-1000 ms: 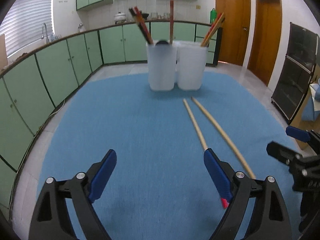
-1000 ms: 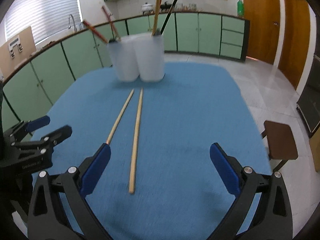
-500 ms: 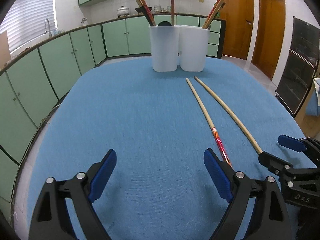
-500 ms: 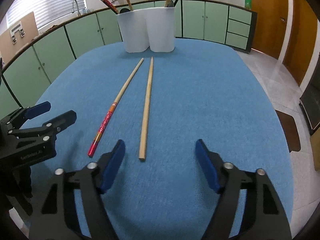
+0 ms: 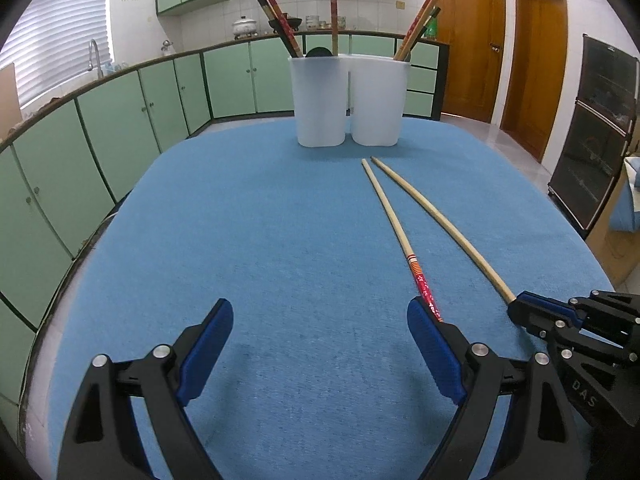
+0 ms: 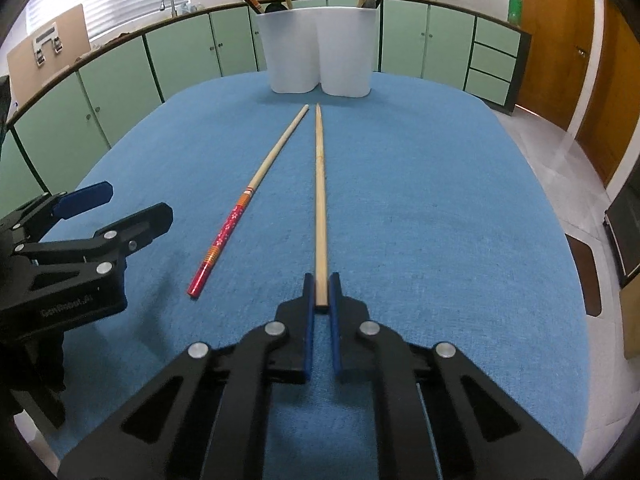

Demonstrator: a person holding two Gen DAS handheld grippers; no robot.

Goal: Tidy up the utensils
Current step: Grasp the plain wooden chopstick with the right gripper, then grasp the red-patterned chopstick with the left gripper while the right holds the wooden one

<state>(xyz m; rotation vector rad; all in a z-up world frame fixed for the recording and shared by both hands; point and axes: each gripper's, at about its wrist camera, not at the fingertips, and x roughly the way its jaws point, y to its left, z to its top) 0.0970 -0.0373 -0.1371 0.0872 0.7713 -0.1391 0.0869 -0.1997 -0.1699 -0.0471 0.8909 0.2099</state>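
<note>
My right gripper [image 6: 321,288] is clamped on the near end of the plain chopstick [image 6: 319,184]. My left gripper [image 5: 320,344] gapes wide and empty, the red-handled chopstick [image 5: 400,240] just beyond its right finger.

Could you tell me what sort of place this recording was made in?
Most likely a home kitchen: pale green cabinets run under a long counter with a sink tap, and a white lidded cooking pot stands on it.

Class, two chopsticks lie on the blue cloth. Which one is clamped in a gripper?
The plain wooden chopstick: the right gripper is shut on its near end. The other, the red-handled chopstick, lies free beside it, with no gripper touching it.
</note>
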